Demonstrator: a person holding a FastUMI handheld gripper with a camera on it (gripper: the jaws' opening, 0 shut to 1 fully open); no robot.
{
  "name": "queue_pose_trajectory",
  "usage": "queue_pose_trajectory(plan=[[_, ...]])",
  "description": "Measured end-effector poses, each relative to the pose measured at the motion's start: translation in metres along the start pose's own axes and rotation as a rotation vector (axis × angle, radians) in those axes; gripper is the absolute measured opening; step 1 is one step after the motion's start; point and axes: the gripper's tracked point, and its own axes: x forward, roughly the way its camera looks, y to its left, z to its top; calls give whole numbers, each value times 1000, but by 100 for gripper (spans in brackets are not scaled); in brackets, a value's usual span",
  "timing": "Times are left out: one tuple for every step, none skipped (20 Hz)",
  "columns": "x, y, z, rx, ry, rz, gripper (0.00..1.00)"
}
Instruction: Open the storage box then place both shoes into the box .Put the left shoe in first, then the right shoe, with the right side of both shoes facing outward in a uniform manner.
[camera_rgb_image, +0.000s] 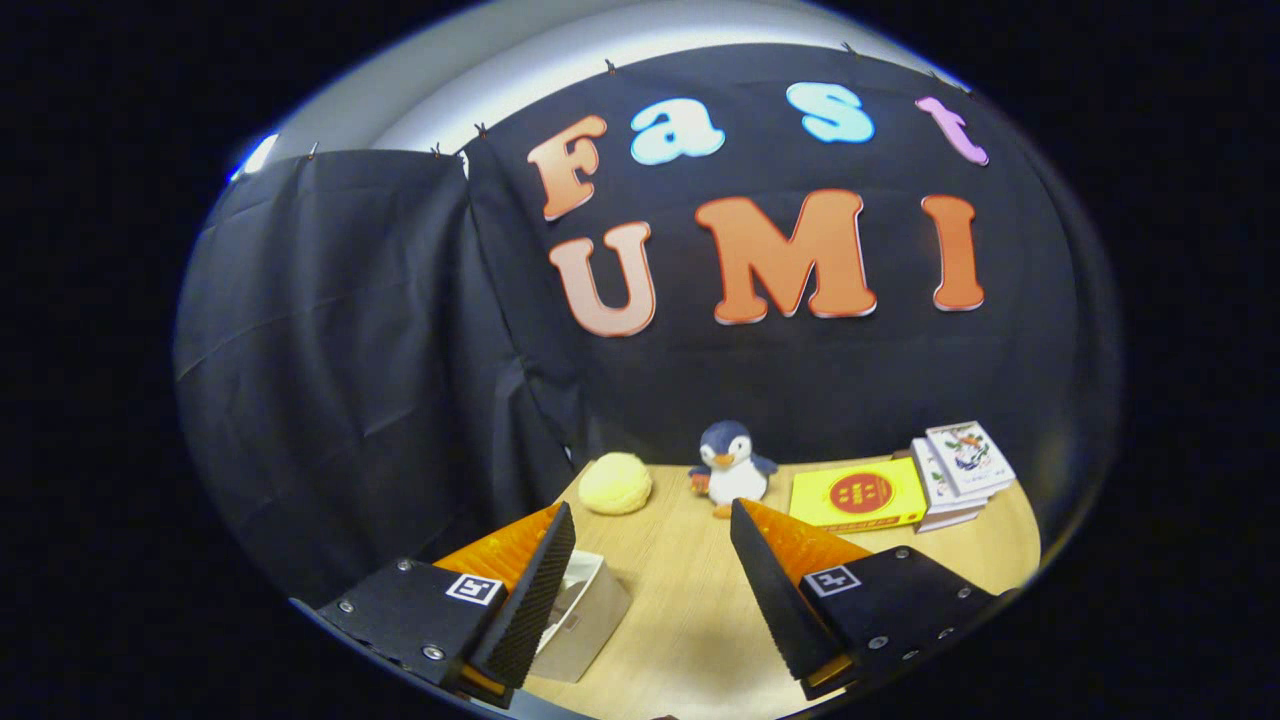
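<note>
Storage box (585, 615), pale, sits lower left on the tabletop (690, 600), partly hidden behind the left finger; no shoes visible. Gripper (650, 585) fingers spread wide, holding nothing, bare wood between them. Risk, as I judge it: the finger nudges or slides the light box when going for its lid; plush penguin (732, 465), yellow ball (615, 483), books (960, 470) stand well beyond.

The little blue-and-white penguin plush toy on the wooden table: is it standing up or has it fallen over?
Upright. The blue-and-white penguin plush toy stands on the wooden table, head on top, beyond the open gripper, which holds nothing.
</note>
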Motion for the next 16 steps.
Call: queue_pose_trajectory(plan=[[-7,-14,15,-22,-52,-22,95],[-15,-27,28,-40,-96,-41,95],[-23,-37,38,-57,-135,-55,95],[-33,-45,47,-71,-169,-67,95],[-43,-53,57,-83,-201,-81,96],[-51,-61,66,-90,-235,-95,97],[-58,-67,73,-95,-263,-107,97],[-67,-72,79,-97,-289,-119,98],[-72,-76,83,-100,-305,-131,98],[-80,-79,88,-102,-325,-133,98],[-85,-81,90,-102,-335,-139,98],[-89,-81,92,-101,-353,-139,98],[-94,-82,96,-97,-369,-146,98],[-99,-83,99,-95,-391,-147,98],[-105,-85,104,-100,-410,-153,98],[-109,-87,108,-107,-425,-162,98]])
